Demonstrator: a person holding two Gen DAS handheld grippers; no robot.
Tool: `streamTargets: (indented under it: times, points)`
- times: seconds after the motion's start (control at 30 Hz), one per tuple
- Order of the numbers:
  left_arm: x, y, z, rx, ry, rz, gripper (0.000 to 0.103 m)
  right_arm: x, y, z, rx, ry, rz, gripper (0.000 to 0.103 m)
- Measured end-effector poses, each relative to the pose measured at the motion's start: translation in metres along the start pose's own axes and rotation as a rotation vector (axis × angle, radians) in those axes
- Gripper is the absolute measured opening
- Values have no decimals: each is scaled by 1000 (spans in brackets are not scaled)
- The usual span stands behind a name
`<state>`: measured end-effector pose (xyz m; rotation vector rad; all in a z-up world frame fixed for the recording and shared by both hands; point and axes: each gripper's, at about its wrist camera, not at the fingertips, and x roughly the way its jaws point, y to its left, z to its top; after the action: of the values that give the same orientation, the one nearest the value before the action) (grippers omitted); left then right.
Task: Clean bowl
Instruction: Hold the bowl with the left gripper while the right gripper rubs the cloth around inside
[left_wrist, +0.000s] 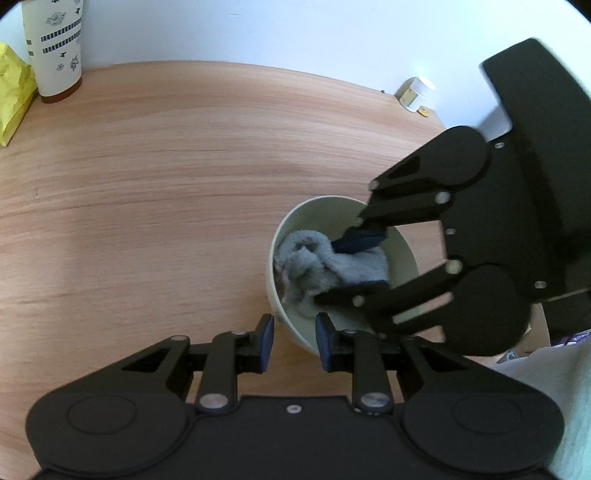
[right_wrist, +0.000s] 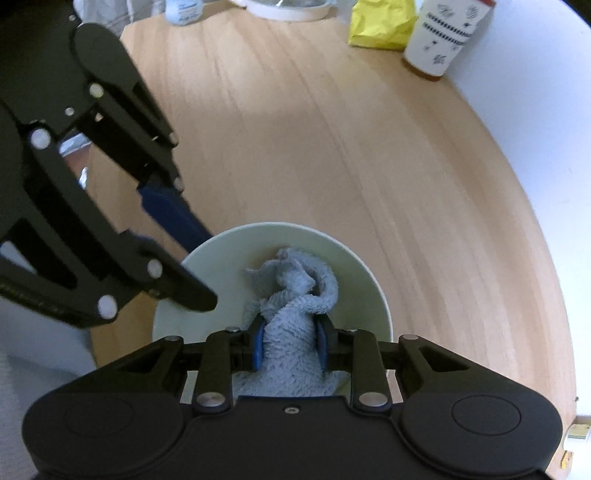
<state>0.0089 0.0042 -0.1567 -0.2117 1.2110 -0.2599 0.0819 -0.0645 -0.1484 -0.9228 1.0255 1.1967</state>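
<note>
A: So, where is the bowl (left_wrist: 400, 254)?

B: It sits on the round wooden table (left_wrist: 166, 177), near the edge closest to the person. It is pale green, upright, and a light blue cloth (right_wrist: 295, 314) lies bunched inside it.

A: What has hold of the cloth?

B: The right gripper (right_wrist: 290, 349). Its blue pads (right_wrist: 258, 347) are pressed in on the cloth from both sides, and the fabric bulges between them. The rest of the cloth twists forward onto the bowl's inner floor.

A: And from the other camera?

B: The same thing: the right gripper reaches down into the bowl from the right, with the cloth caught between its fingertips.

A: What about the left gripper (left_wrist: 293, 341)?

B: Its jaws stand apart with a clear gap, straddling the bowl's near rim. One pad (left_wrist: 266, 341) is outside the wall, the other just over the rim. I cannot tell whether either pad touches the bowl; it grips nothing that I can see.

A: Anything else on the table?

B: At the far side, a tall white patterned cup (right_wrist: 443, 40) beside a yellow bag (right_wrist: 380, 26). A small white jar (left_wrist: 415, 92) stands at the table's far edge, well apart from the bowl.
</note>
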Motion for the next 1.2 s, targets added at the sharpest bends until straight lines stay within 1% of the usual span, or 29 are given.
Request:
streamTargets:
  times: [0.1, 0.13, 0.2, 0.27, 0.33, 0.47, 0.57, 0.6, 0.7, 0.77, 0.8, 0.9, 1.0, 1.07, 1.17, 1.2]
  points:
    - [9, 4, 6, -11, 2, 5, 24, -18, 1, -1, -12, -8, 12, 30]
    - [12, 6, 7, -14, 1, 4, 24, -23, 1, -2, -11, -17, 1, 30]
    - [18, 10, 10, -20, -1, 1, 24, -34, 1, -3, -20, -34, -42, 30]
    - [22, 13, 11, -20, -5, -7, 23, -44, 3, -4, -35, -53, -106, 30]
    - [25, 19, 13, -17, -12, -20, 23, -45, 4, -4, -37, -51, -159, 30]
    - [27, 27, 19, -45, -32, -33, 25, -37, 7, -1, -61, -34, -203, 31]
    - [33, 33, 27, -38, -37, -23, 25, -32, 12, 3, -96, -21, -237, 32]
    - [36, 35, 30, -22, -31, -13, 24, -31, 13, 4, -104, -20, -241, 32]
    - [45, 43, 36, -22, -23, -11, 23, -27, 14, 3, -134, -18, -233, 32]
    - [54, 43, 41, -9, -18, 0, 22, -24, 19, 2, -200, -17, -250, 32]
    - [56, 47, 44, -13, -17, -2, 22, -23, 21, 1, -217, -15, -255, 32]
    - [63, 54, 50, -19, -15, -9, 22, -17, 36, -4, -319, 2, -278, 32]
    - [69, 64, 59, -32, -15, -15, 22, -14, 41, -4, -345, 17, -272, 32]
    - [67, 72, 58, -38, -18, -20, 22, -8, 43, -4, -360, 35, -265, 32]
    - [69, 82, 60, -52, -23, -20, 22, 5, 37, -2, -333, 65, -238, 32]
    - [72, 87, 62, -56, -24, -18, 22, 9, 32, 1, -302, 74, -210, 32]
